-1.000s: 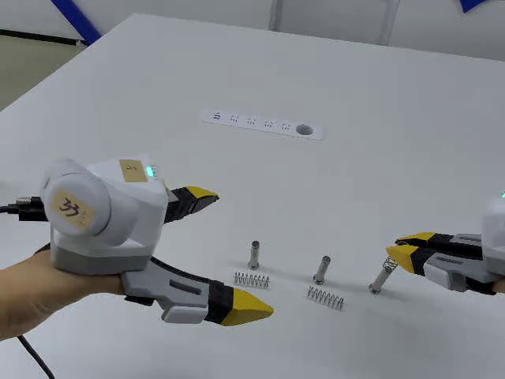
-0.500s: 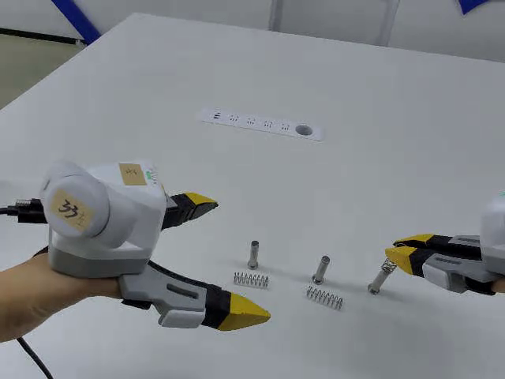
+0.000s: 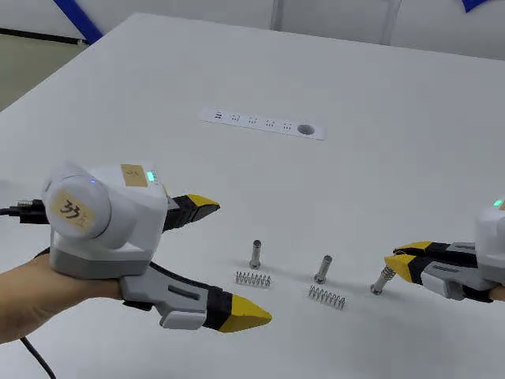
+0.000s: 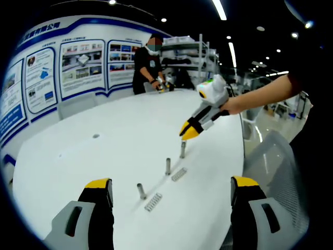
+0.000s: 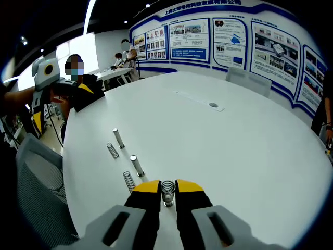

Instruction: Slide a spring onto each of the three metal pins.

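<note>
Head view, looking down on a white counter (image 3: 355, 181) with a recessed socket strip (image 3: 264, 124) toward the far side. At lower left, the left tongs (image 3: 235, 262), gripped by a hand (image 3: 31, 292), spread wide, holding nothing, poised above the counter short of the parts. In a row near the front edge, three metal pins: left pin (image 3: 255, 254) and middle pin (image 3: 322, 269) standing upright, right pin (image 3: 380, 283) leaning. Flat on the counter just in front of the left pin, the first spring (image 3: 252, 279); likewise in front of the middle pin, the second spring (image 3: 326, 297). At the right edge, the right tongs (image 3: 392, 260), nearly pressed together, pinching the third spring (image 3: 387, 271) at the top of the right pin.

Right gripper view, along yellow-tipped tongs (image 5: 167, 187): third spring (image 5: 167, 191) upright, squeezed between the tips. Beyond, middle pin (image 5: 137, 165) and left pin (image 5: 119, 138), each with its loose spring beside it.

Left gripper view: own tongs (image 4: 171, 182) far apart at the bottom, all three pins in a line ahead, right tongs (image 4: 188, 131) meeting the farthest pin.
</note>
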Demonstrator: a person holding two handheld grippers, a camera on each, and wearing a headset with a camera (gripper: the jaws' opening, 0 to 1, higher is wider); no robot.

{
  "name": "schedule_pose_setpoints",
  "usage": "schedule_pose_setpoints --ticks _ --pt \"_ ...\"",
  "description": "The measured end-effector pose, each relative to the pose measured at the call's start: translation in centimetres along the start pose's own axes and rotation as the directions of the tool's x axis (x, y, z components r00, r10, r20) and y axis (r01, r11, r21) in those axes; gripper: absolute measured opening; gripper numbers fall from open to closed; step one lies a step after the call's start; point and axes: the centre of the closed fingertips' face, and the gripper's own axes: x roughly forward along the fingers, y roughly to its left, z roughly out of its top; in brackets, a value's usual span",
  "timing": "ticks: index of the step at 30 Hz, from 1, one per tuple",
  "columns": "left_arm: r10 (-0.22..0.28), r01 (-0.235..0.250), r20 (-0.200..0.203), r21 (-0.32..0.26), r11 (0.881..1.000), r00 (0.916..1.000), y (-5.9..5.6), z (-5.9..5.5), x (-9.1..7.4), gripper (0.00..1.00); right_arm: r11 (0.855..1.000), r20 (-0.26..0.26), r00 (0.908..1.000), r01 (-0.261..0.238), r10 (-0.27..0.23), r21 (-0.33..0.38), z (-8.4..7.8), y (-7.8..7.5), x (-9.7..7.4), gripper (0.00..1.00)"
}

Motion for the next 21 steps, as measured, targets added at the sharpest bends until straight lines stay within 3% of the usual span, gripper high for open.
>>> schedule_pose_setpoints --ticks 13,17,21 --pt "0.0 0.0 -0.025 0.003 1.0 0.9997 0.0 -0.7 0.0 0.95 1.0 -0.004 1.0 -0.001 0.001 0.023 -1.2 0.1 1.3 0.11" --pt "-0.002 0.002 -0.043 0.013 1.0 0.9991 0.0 -1.0 0.0 0.95 1.0 -0.021 0.9998 0.005 -0.005 0.001 -1.8 0.1 1.6 0.12" --pt "-0.003 0.003 -0.024 0.001 1.0 0.9997 0.0 -0.6 0.1 0.95 1.0 -0.032 0.9995 0.002 -0.003 -0.014 -2.1 0.3 1.9 0.12"
